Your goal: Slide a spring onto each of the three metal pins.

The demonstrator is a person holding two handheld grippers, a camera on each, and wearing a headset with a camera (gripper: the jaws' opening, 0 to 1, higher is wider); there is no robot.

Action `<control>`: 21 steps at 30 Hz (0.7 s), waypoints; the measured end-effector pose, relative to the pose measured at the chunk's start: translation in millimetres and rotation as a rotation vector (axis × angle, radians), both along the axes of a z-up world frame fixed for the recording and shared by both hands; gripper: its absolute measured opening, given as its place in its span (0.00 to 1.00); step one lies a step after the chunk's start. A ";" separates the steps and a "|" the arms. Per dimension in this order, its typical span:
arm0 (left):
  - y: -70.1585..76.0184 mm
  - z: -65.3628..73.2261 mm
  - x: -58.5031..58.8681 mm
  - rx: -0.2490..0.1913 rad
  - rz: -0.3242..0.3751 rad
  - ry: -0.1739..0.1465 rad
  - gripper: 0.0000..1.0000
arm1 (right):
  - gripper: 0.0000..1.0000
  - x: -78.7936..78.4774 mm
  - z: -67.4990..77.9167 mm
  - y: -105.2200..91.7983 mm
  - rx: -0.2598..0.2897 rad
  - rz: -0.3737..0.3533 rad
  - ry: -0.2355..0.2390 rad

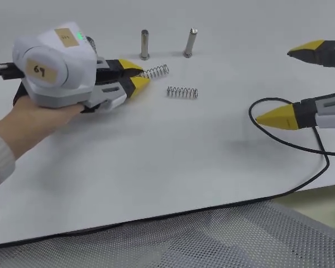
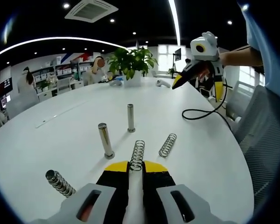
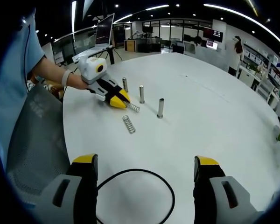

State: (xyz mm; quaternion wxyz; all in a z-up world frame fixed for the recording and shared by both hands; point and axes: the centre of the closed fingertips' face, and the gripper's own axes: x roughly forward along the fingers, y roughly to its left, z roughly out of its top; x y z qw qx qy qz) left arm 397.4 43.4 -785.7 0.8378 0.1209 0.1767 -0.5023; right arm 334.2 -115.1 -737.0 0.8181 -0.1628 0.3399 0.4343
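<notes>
My left gripper is shut on the end of a spring, which sticks out toward two bare metal pins standing upright. A second spring lies loose on the white table just right of the jaws. In the left gripper view the held spring points between the pins. At lower left a third pin wears a spring. My right gripper hovers open at the far right, holding nothing, its jaws wide apart.
A black cable loops across the table under the right gripper and runs off the front edge. Grey mesh lies below the table's front edge. A potted plant stands far across the table.
</notes>
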 end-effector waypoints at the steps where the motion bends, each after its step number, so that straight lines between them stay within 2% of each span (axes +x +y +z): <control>1: 0.6 0.2 -0.4 0.002 -0.001 0.000 0.02 | 0.84 0.3 0.3 0.5 0.001 0.001 -0.002; 15: 12.3 10.2 -12.0 -0.012 0.020 -0.004 0.02 | 0.84 0.7 8.0 4.7 -0.004 0.014 -0.015; 21: 17.4 22.3 -18.9 -0.038 0.035 -0.011 0.02 | 0.84 2.2 15.1 7.8 -0.008 0.024 -0.031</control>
